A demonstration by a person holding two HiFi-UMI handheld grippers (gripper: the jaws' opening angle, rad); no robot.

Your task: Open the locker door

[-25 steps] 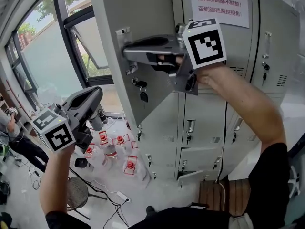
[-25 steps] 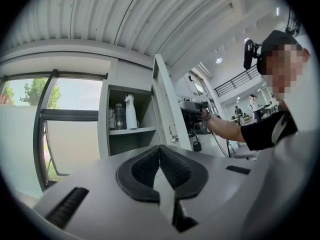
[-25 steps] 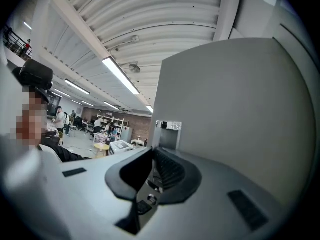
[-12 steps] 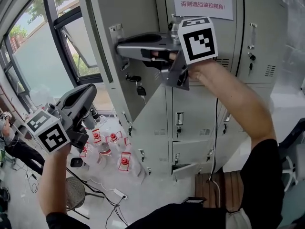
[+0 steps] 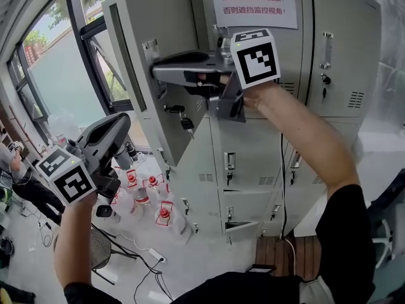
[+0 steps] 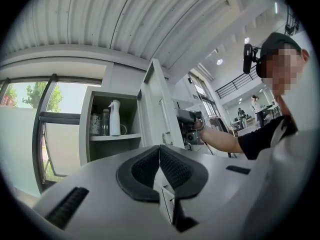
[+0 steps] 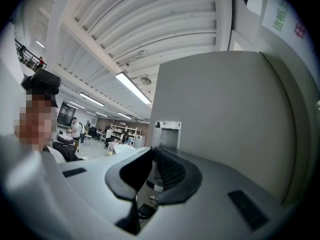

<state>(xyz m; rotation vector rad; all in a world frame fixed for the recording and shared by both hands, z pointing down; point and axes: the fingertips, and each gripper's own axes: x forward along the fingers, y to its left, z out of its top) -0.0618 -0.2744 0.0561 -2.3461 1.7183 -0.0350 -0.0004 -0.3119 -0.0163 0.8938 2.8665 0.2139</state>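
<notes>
While right claw [image 5: 155,69] pinches the small steel latch handle [image 7: 167,129], grey metal locker door [image 5: 161,18] stands swung out nearward; left claw [image 5: 125,124], closed and empty, hangs low left.

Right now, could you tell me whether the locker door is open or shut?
Open: the locker door stands swung out from the cabinet, and bottles show on the shelf inside.

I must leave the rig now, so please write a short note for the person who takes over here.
Left gripper: shut, empty, held low at the left side.
Right gripper: shut on the door handle.
Locker door: swung well out; a shelf with a spray bottle shows inside.
Done: door open.
Left: perhaps swing it wider, then release the handle.
</notes>
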